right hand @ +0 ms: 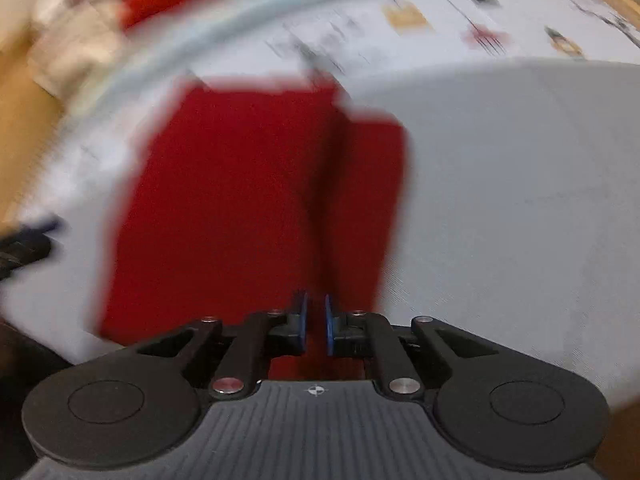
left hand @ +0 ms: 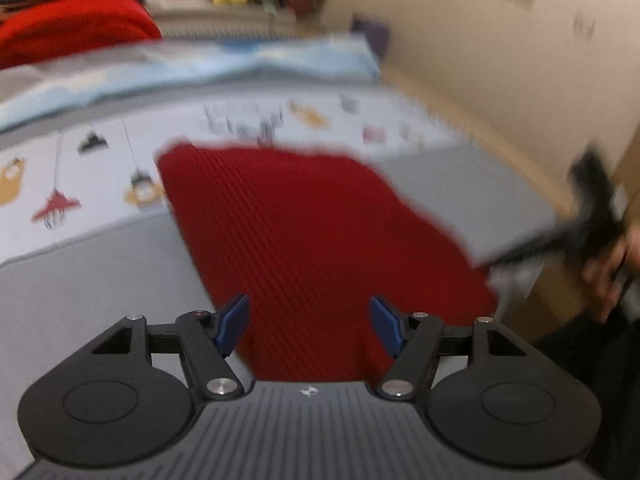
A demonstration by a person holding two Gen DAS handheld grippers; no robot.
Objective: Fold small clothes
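A red ribbed garment [left hand: 304,232] lies spread on a grey cover [left hand: 80,280]. In the left wrist view my left gripper [left hand: 308,304] hovers over the garment's near edge, open, with only cloth showing below its blue pads. My right gripper [left hand: 500,260] comes in blurred from the right, held by a hand, at the garment's right corner. In the right wrist view the red garment [right hand: 224,208] has a raised crease running straight into my right gripper [right hand: 316,300], whose blue pads stand almost together, shut on that cloth edge. A dark blur at the left edge is my left gripper [right hand: 24,240].
A printed sheet [left hand: 80,168] lies beyond the grey cover, with a pale blue folded cloth [left hand: 240,64] behind it. A heap of red fabric [left hand: 64,28] sits at the far left. A beige wall [left hand: 500,60] and a wooden edge [left hand: 500,140] bound the right side.
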